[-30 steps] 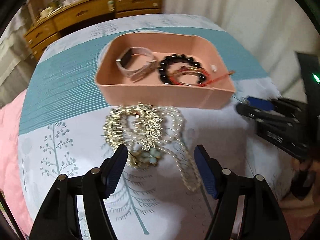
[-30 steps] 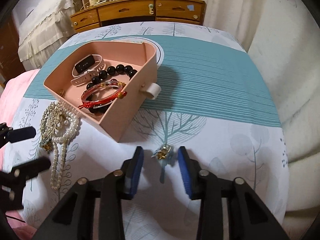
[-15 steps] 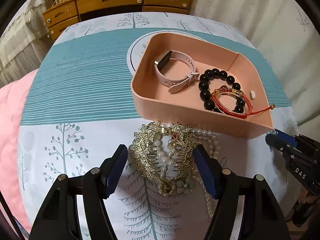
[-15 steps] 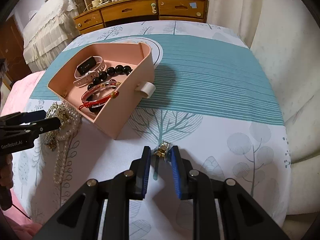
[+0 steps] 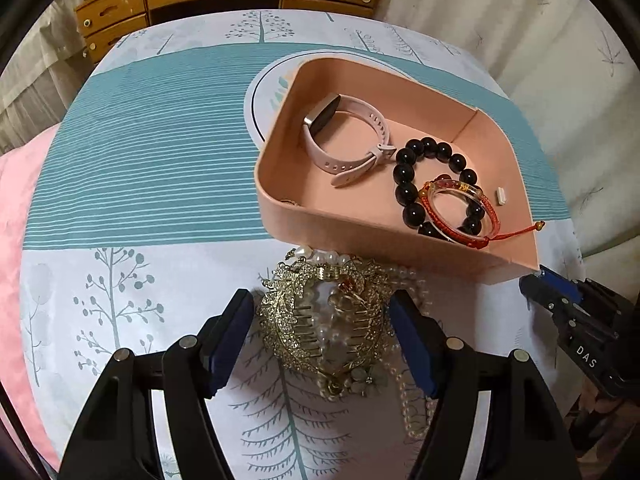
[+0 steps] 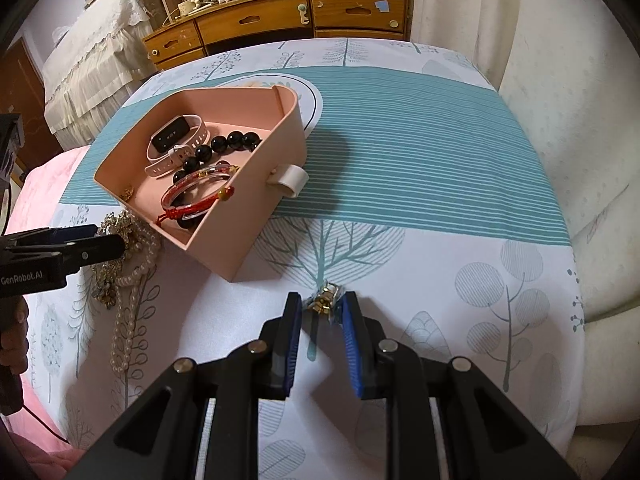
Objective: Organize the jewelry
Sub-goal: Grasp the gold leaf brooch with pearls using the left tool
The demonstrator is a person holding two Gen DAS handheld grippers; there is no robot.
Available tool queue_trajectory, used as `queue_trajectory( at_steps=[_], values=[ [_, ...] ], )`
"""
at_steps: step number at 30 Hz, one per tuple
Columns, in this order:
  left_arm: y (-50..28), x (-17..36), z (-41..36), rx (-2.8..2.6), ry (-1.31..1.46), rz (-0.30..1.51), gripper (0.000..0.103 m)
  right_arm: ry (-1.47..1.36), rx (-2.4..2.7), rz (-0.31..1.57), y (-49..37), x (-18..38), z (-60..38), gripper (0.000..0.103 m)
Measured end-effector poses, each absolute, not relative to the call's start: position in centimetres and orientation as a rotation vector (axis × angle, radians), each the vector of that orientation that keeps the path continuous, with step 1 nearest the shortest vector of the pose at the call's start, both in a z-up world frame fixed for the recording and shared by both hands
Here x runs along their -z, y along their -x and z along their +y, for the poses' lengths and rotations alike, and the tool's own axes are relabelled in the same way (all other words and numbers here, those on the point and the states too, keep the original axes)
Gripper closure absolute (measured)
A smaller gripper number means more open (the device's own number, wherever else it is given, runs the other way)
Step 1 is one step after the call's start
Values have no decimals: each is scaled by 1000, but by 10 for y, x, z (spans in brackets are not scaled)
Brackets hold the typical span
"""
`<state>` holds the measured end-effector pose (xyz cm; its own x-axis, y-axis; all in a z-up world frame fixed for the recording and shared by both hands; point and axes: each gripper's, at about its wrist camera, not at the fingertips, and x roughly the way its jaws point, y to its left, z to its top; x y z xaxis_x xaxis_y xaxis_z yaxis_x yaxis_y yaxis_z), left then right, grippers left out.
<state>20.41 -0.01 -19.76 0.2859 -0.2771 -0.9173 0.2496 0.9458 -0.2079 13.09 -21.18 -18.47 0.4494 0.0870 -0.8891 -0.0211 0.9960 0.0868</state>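
A pink tray (image 5: 400, 248) is set on the tree-print cloth (image 5: 140, 160), w/ its near wall at the edge of the teal striped band and one corner over a white printed circle (image 5: 264, 96). Inside are seen a pink smartwatch (image 5: 344, 136), a black bead bracelet (image 5: 432, 176) and a red cord bracelet (image 5: 460, 208) lying partly over the beads; a small white piece (image 5: 501, 195) is by the tray's right wall.

Just outside the tray's near wall, a gold hair comb (image 5: 324, 320) is piled on a pearl necklace (image 5: 412, 392). The left gripper (image 5: 322, 336) is held spread wide, its blue pads either side of the comb (contact not clear, a gap is seen at the left pad).

Near the cloth's front edge, well apart from the pile, a small gold earring (image 6: 325, 300) is flanked by the right gripper (image 6: 320, 308), whose pads are drawn close around it, approx. touching; a firm pinch cannot be told. A wooden dresser (image 6: 280, 20) is seen beyond the cloth's far edge.
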Motion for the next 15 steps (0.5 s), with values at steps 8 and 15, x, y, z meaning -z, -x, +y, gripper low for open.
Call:
queue_trajectory(
  at_steps=[8, 15],
  values=[
    [-204, 202, -12, 364, -37, 1240, 25, -58, -73, 1104, -130, 185, -212, 82],
    [-204, 205, -35, 322, -183, 1203, 29, -53, -81, 1111, -129, 184, -210, 82]
  ],
)
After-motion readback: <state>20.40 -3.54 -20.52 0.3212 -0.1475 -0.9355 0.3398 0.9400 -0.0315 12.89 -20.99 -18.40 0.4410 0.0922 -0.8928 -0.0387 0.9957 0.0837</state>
